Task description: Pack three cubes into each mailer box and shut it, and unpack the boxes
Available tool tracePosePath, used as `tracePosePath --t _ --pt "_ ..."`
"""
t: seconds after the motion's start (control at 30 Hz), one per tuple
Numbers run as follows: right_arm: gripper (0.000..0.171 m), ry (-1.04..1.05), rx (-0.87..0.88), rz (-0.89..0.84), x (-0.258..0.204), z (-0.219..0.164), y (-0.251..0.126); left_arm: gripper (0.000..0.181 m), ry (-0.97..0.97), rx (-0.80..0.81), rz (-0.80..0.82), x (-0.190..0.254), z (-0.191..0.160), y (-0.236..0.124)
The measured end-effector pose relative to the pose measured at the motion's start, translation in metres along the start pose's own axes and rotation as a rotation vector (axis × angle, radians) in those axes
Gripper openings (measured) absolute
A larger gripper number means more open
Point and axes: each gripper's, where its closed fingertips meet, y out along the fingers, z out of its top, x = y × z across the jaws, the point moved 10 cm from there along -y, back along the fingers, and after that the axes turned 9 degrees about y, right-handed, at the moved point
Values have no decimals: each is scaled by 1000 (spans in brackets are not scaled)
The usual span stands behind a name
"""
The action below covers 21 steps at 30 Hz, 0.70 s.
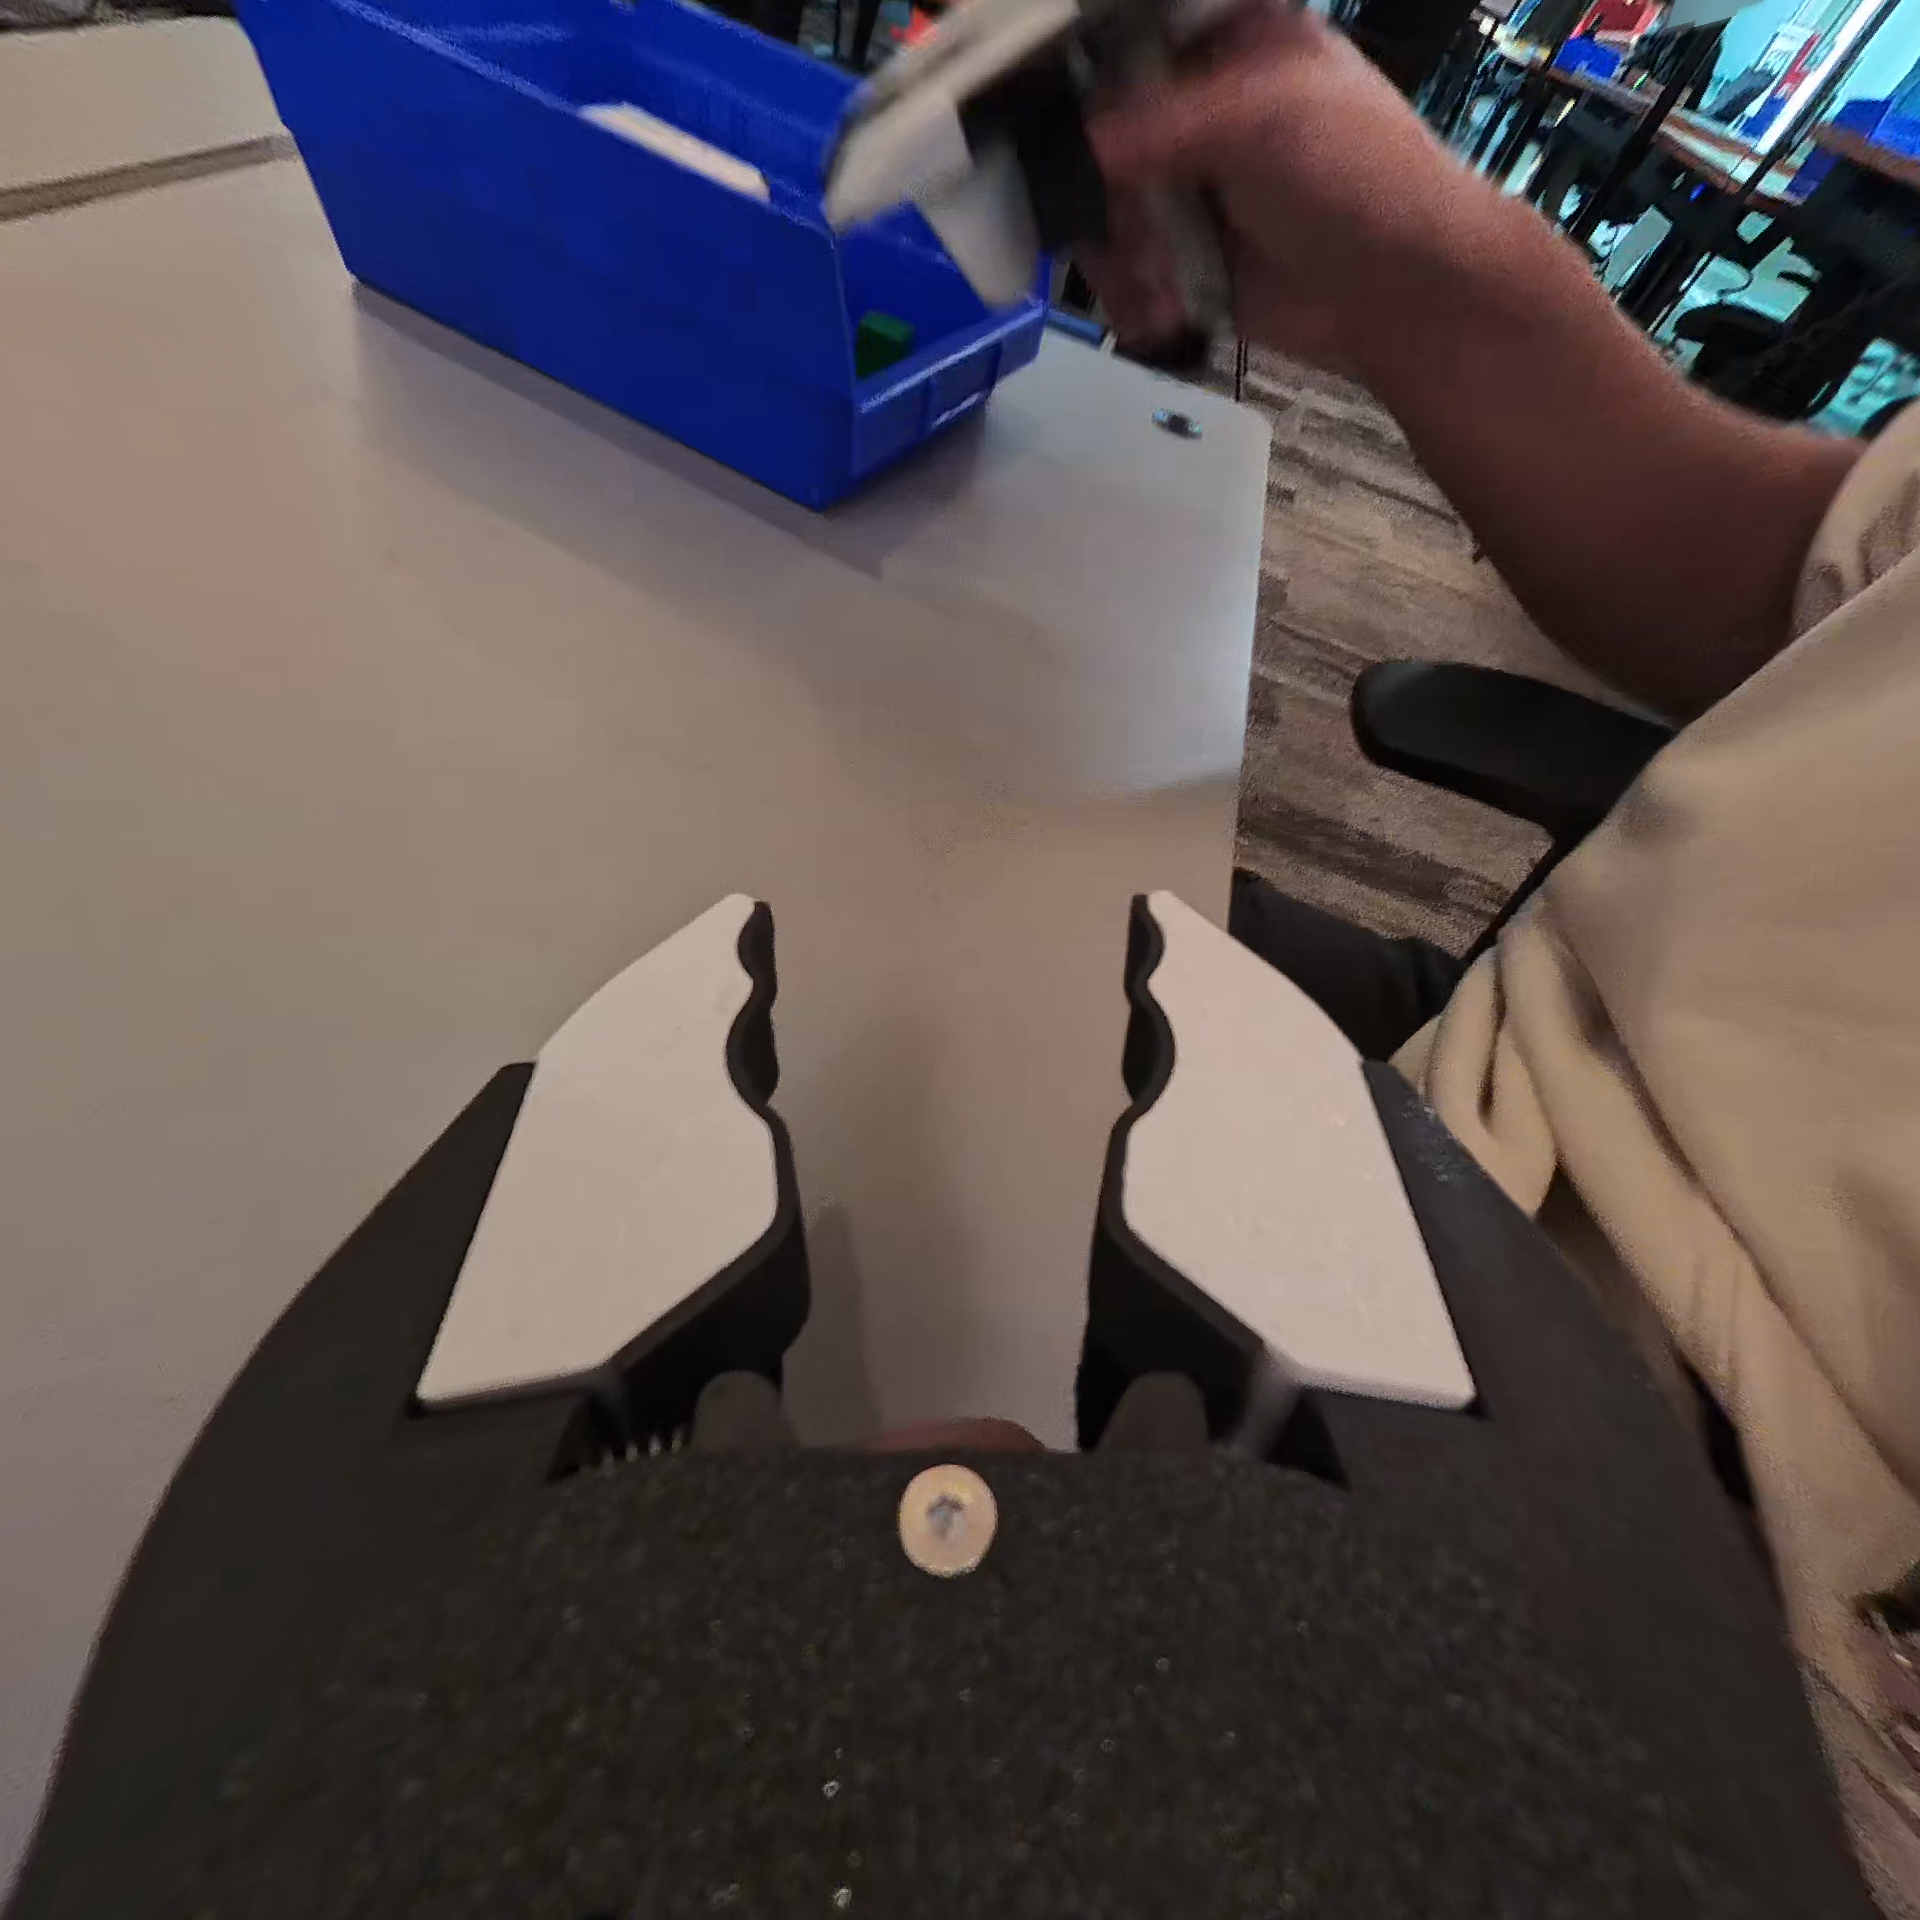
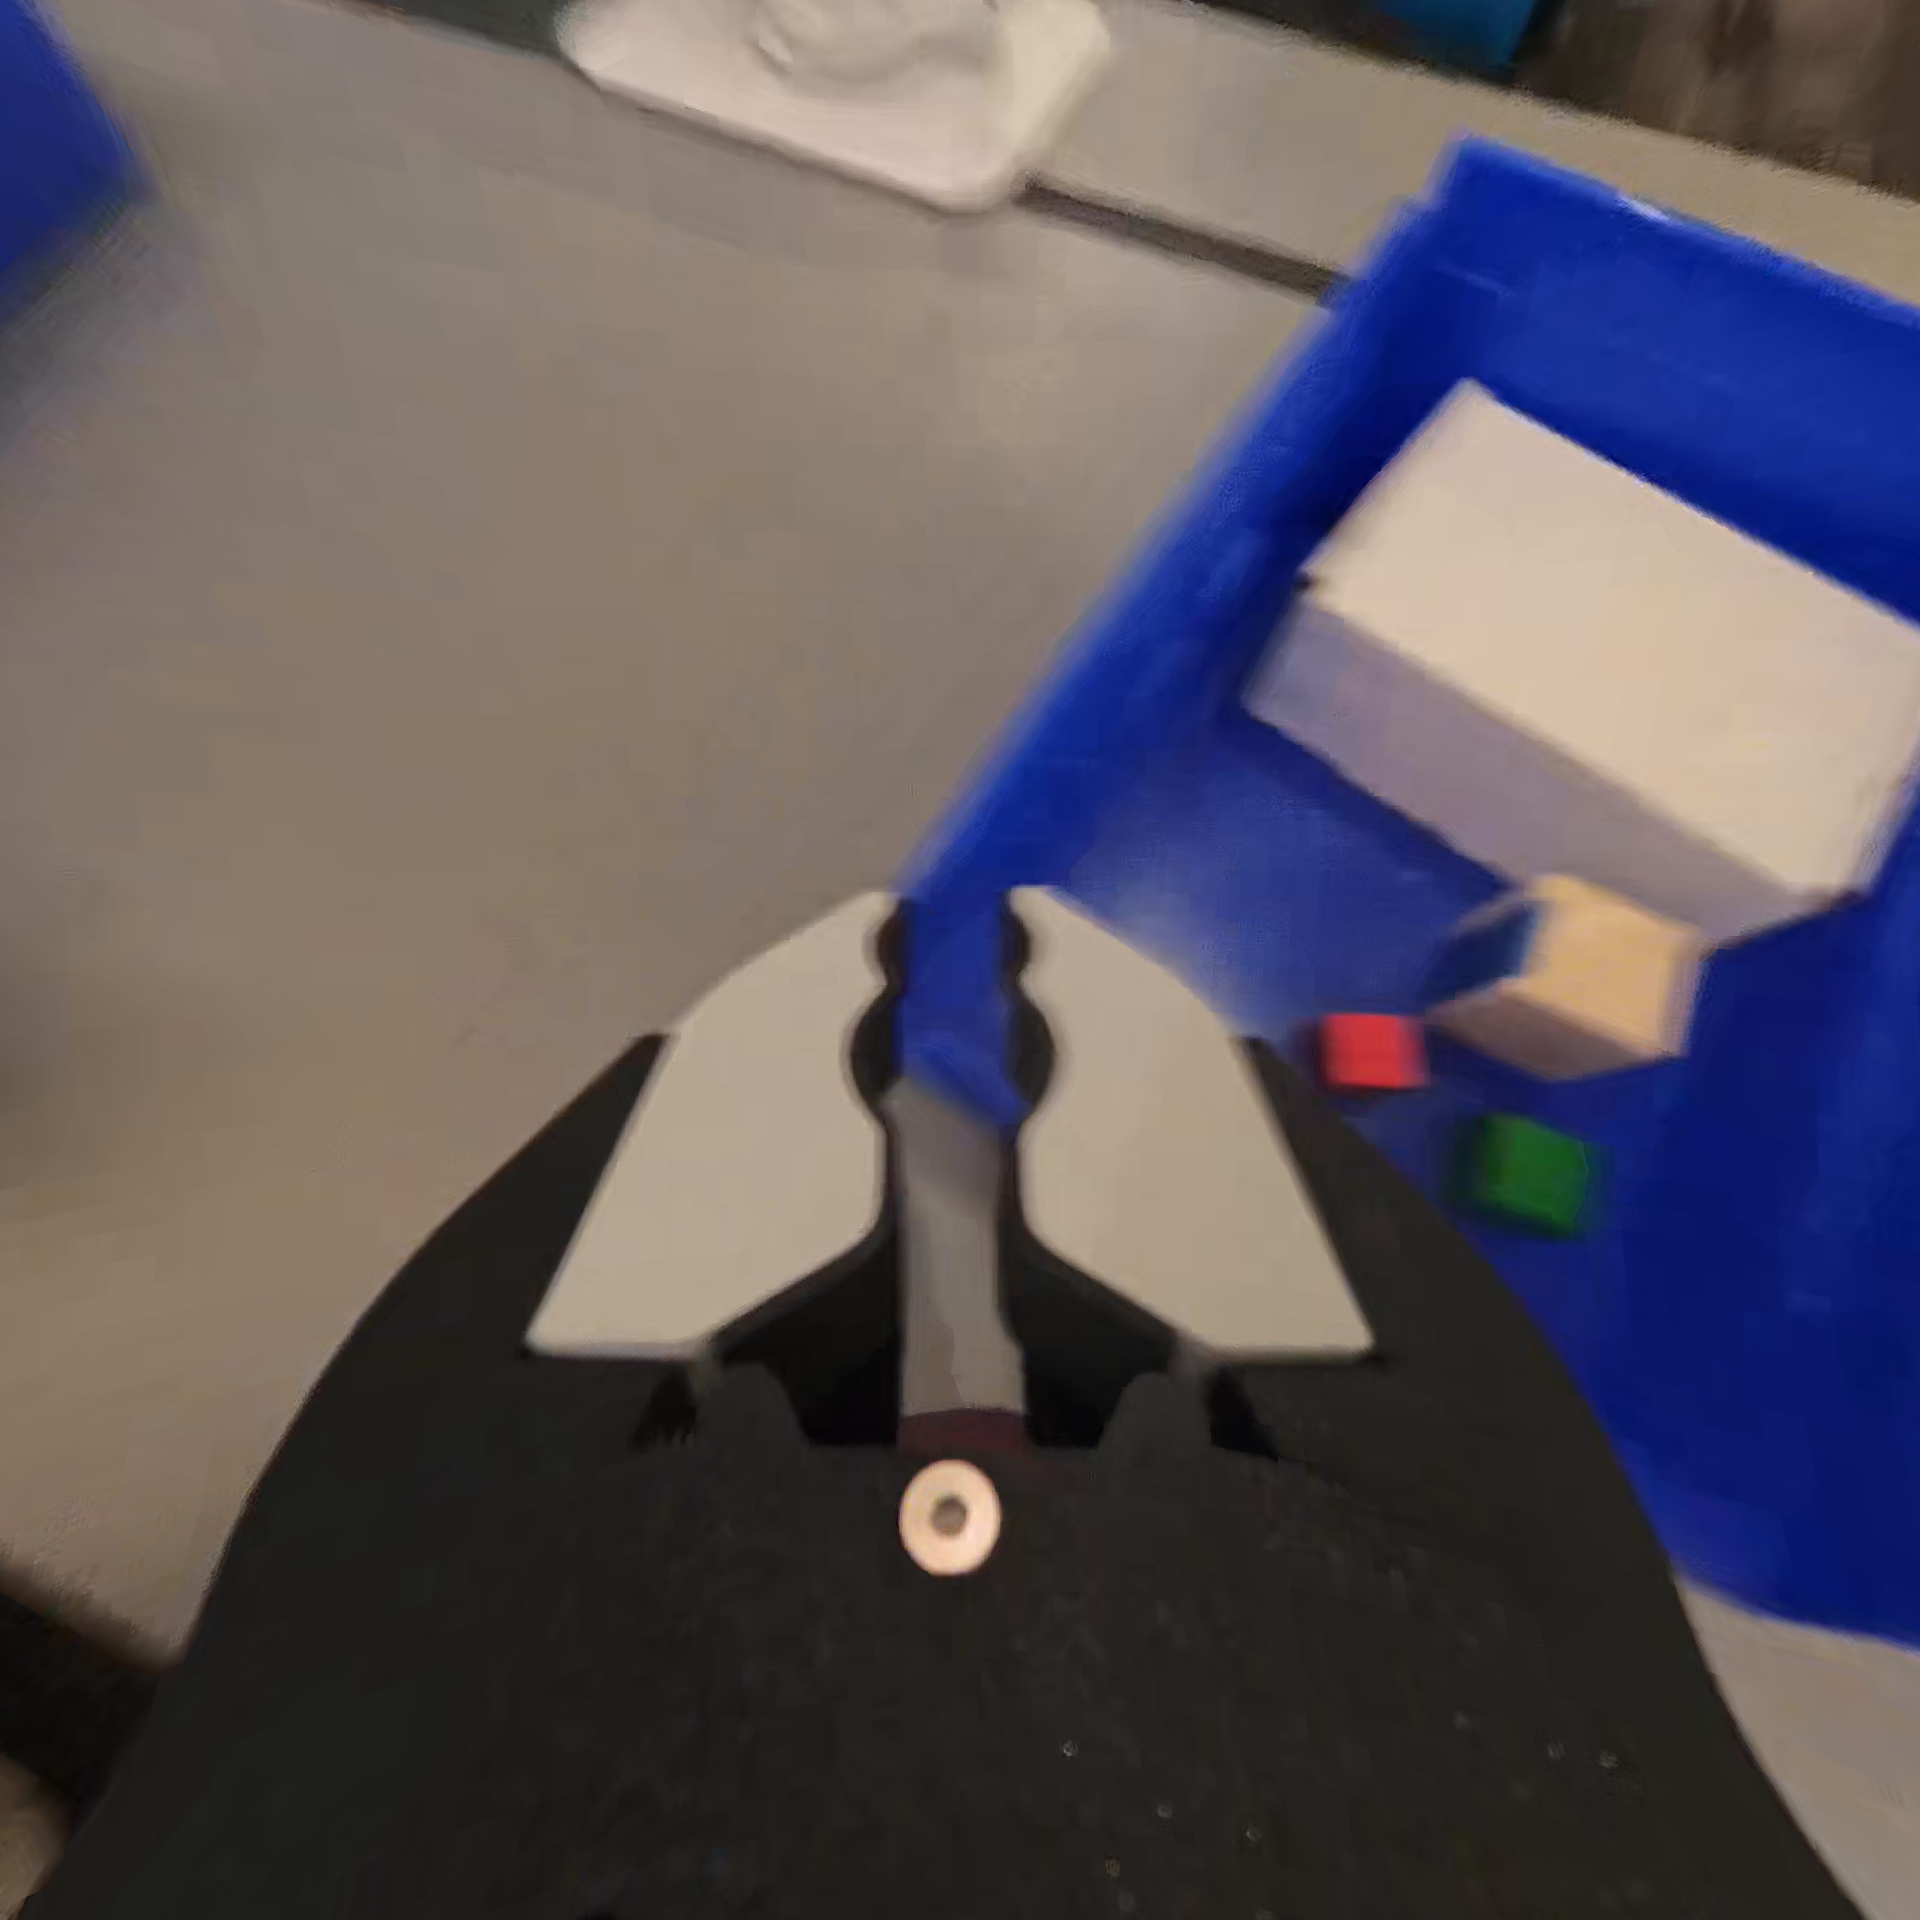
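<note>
A blue bin (image 1: 582,291) stands at the far side of the grey table (image 1: 416,727). It holds a shut white mailer box (image 2: 1590,665), a pale wooden cube (image 2: 1590,977), a red cube (image 2: 1366,1049) and a green cube (image 2: 1527,1174). The box (image 1: 675,151) and green cube (image 1: 883,343) also show in the left wrist view. My left gripper (image 1: 953,914) is open and empty, low over the table's near part. My right gripper (image 2: 954,914) is empty with only a narrow gap between its jaws. It hovers at the bin's (image 2: 1091,779) near-left corner. It shows blurred above the bin in the left wrist view (image 1: 935,156).
The table's right edge (image 1: 1252,623) drops to carpet, with a black chair armrest (image 1: 1507,738) and the person's arm (image 1: 1507,416) beside it. A white moulded item (image 2: 862,94) lies at the table's far side. Another blue thing (image 2: 52,156) shows at the far left. The grippers' ends are close to 30 cm from one another. Between my left fingertips and the blue thing (image 2: 52,156) there is roughly 35 cm.
</note>
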Motion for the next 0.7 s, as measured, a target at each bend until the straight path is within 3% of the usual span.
tracePosePath --t 0.03,0.07,0.13,0.23,0.33,0.43,0.5,0.57,0.7 --pt "12 -11 55 105 -35 -18 -11 67 -1 19 -1 -1 6 -7" --pt "26 -12 112 278 -73 -37 -21 74 4 35 -9 -2 14 -16" --pt "27 37 260 637 -135 -69 -49 100 22 22 -62 -2 31 -39" --pt "27 91 370 739 -172 -97 -69 104 51 5 -49 -8 52 -84" --pt "41 -56 269 703 -177 -118 -56 103 228 -108 178 -41 61 -129" --pt "43 -205 256 625 -171 -127 -47 81 344 -407 396 -99 56 -165" --pt "43 -233 267 619 -172 -128 -45 87 442 -626 473 -148 47 -178" --pt "44 -219 271 677 -176 -126 -45 99 479 -794 417 -192 32 -180" --pt "46 -176 287 856 -180 -120 -48 106 434 -954 245 -258 3 -167"
